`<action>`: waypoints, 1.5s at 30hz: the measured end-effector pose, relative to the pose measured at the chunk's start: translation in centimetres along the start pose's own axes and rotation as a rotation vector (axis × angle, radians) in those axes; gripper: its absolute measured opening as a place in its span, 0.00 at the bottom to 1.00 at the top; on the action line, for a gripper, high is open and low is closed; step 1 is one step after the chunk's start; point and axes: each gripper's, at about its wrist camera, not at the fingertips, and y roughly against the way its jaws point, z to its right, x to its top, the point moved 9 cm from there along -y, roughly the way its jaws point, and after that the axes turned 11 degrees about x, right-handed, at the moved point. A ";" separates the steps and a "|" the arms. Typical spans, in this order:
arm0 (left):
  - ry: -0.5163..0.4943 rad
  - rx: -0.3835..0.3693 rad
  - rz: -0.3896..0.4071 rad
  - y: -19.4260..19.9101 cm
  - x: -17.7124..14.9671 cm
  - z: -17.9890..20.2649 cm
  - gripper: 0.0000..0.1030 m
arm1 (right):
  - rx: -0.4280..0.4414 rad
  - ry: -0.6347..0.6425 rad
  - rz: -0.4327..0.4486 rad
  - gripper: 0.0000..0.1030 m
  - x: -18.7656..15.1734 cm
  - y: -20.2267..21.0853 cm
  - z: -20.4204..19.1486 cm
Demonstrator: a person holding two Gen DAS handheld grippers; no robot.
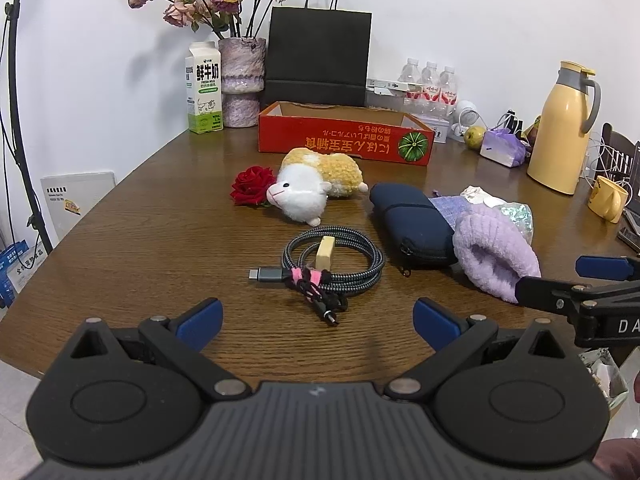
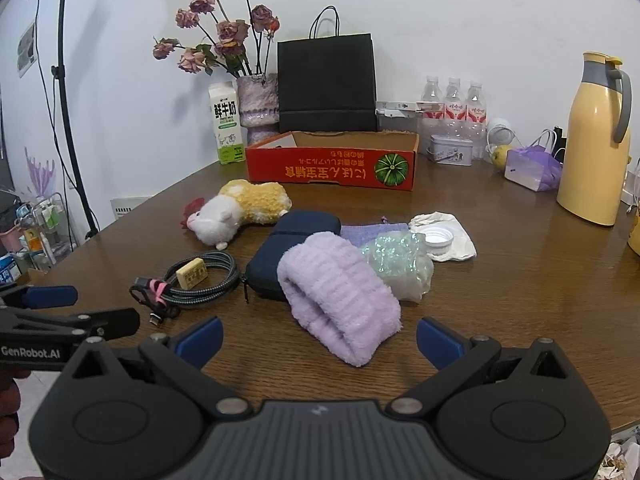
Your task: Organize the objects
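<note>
Wooden table (image 1: pixel 160 216): both grippers (image 1: pixel 318 316) (image 2: pixel 320 336) spread wide, empty; plush toy (image 2: pixel 240 210) half hides rose (image 2: pixel 192 208).

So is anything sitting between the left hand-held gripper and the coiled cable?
Nothing visible. The left hand-held gripper is open with only bare table between it and the coiled cable. The navy pouch lies to the cable's right, off the approach line.

Three water bottles (image 2: pixel 453 96), one plush toy (image 1: pixel 316 184), perhaps two cables (image 1: pixel 332 264).
</note>
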 end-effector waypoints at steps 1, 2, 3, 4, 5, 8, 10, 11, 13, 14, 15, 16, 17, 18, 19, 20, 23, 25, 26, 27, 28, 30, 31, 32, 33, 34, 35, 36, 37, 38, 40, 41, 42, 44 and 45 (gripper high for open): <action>0.001 -0.002 0.000 0.0 0.0 0.0 1.00 | 0.000 -0.001 -0.001 1.00 0.0 0.0 0.1; 0.002 -0.004 -0.001 0.0 0.0 0.0 1.00 | -0.002 -0.001 -0.003 1.00 0.0 -0.1 0.1; 0.001 -0.004 -0.003 -0.1 0.1 0.0 1.00 | -0.004 -0.001 -0.004 1.00 0.0 -0.1 0.2; 0.001 -0.005 -0.006 -0.2 0.1 0.0 1.00 | -0.007 0.001 -0.006 1.00 0.0 -0.2 0.3; 0.001 -0.008 -0.008 -0.3 0.1 0.0 1.00 | -0.012 0.003 -0.007 1.00 0.1 -0.3 0.4; -0.004 -0.013 -0.010 -0.6 0.4 0.1 1.00 | -0.024 0.011 -0.013 1.00 0.1 -0.6 0.8; -0.012 -0.013 -0.010 -0.9 0.5 0.2 1.00 | -0.024 0.014 -0.015 1.00 0.2 -0.8 1.1; -0.015 -0.013 -0.011 -1.1 0.5 0.2 1.00 | -0.027 0.018 -0.017 1.00 0.3 -0.9 1.3; -0.018 -0.015 -0.016 -1.5 0.7 0.3 1.00 | -0.031 0.026 -0.021 1.00 0.3 -1.3 1.6; -0.020 -0.016 -0.018 -1.7 0.7 0.4 1.00 | -0.032 0.028 -0.025 1.00 0.3 -1.4 1.7; -0.021 -0.016 -0.020 -1.9 0.8 0.4 1.00 | -0.035 0.031 -0.030 1.00 0.3 -1.7 1.9; -0.022 -0.015 -0.022 -2.1 0.8 0.4 1.00 | -0.036 0.034 -0.035 1.00 0.3 -1.9 2.1; -0.022 -0.015 -0.026 -2.4 0.9 0.4 1.00 | -0.035 0.037 -0.039 1.00 0.3 -2.1 2.2; -0.021 -0.015 -0.028 -2.6 0.9 0.5 1.00 | -0.033 0.040 -0.042 1.00 0.3 -2.4 2.3; -0.021 -0.015 -0.031 -2.8 0.9 0.4 1.00 | -0.028 0.045 -0.044 1.00 0.4 -2.6 2.4; -0.021 -0.014 -0.033 -3.1 1.0 0.5 1.00 | -0.023 0.050 -0.045 1.00 0.5 -2.9 2.4; -0.023 -0.010 -0.039 -3.7 1.2 0.5 1.00 | -0.005 0.064 -0.058 0.97 0.6 -3.9 2.5; -0.028 -0.007 -0.045 -4.2 1.4 0.5 1.00 | 0.009 0.064 -0.074 0.94 0.6 -4.7 2.5; -0.031 -0.005 -0.049 -4.5 1.4 0.5 1.00 | 0.015 0.063 -0.082 0.91 0.5 -5.1 2.5; -0.032 -0.006 -0.055 -4.8 1.5 0.5 1.00 | 0.020 0.061 -0.089 0.90 0.5 -5.4 2.6; -0.032 -0.011 -0.063 -5.1 1.6 0.5 1.00 | 0.023 0.060 -0.094 0.87 0.4 -5.8 2.6; -0.040 -0.017 -0.067 -5.6 1.8 0.8 1.00 | 0.031 0.058 -0.102 0.81 0.3 -6.3 2.6; -0.047 -0.018 -0.065 -5.8 2.0 0.9 1.00 | 0.032 0.058 -0.105 0.79 0.2 -6.5 2.6; -0.054 -0.022 -0.064 -6.1 2.1 1.1 1.00 | 0.032 0.060 -0.108 0.79 0.2 -6.6 2.6; -0.060 -0.027 -0.064 -6.4 2.3 1.3 1.00 | 0.031 0.062 -0.109 0.78 0.1 -6.8 2.6; -0.066 -0.032 -0.066 -6.7 2.5 1.5 1.00 | 0.031 0.063 -0.111 0.75 0.0 -6.9 2.7; -0.073 -0.034 -0.068 -7.0 2.6 1.7 1.00 | 0.033 0.060 -0.112 0.72 0.0 -7.0 2.7; -0.081 -0.036 -0.068 -7.3 2.8 1.8 1.00 | 0.036 0.056 -0.112 0.70 0.0 -7.0 2.8; -0.090 -0.038 -0.068 -7.6 3.0 2.0 1.00 | 0.040 0.051 -0.111 0.68 0.0 -7.0 2.9; -0.099 -0.041 -0.070 -7.9 3.2 2.2 1.00 | 0.044 0.046 -0.107 0.67 0.0 -7.0 3.0; -0.119 -0.048 -0.084 -8.6 3.3 2.6 1.00 | 0.049 0.035 -0.101 0.66 0.1 -7.1 3.1; -0.128 -0.051 -0.096 -9.1 3.3 2.8 1.00 | 0.047 0.029 -0.103 0.66 0.1 -7.2 3.2; -0.131 -0.053 -0.112 -9.5 3.2 2.9 1.00 | 0.051 0.026 -0.104 0.66 0.1 -7.3 3.3; -0.127 -0.063 -0.137 -10.2 2.9 3.1 1.00 | 0.057 0.030 -0.099 0.65 0.1 -7.4 3.2; -0.128 -0.068 -0.146 -10.6 2.7 3.2 1.00 | 0.059 0.033 -0.100 0.65 0.1 -7.5 3.1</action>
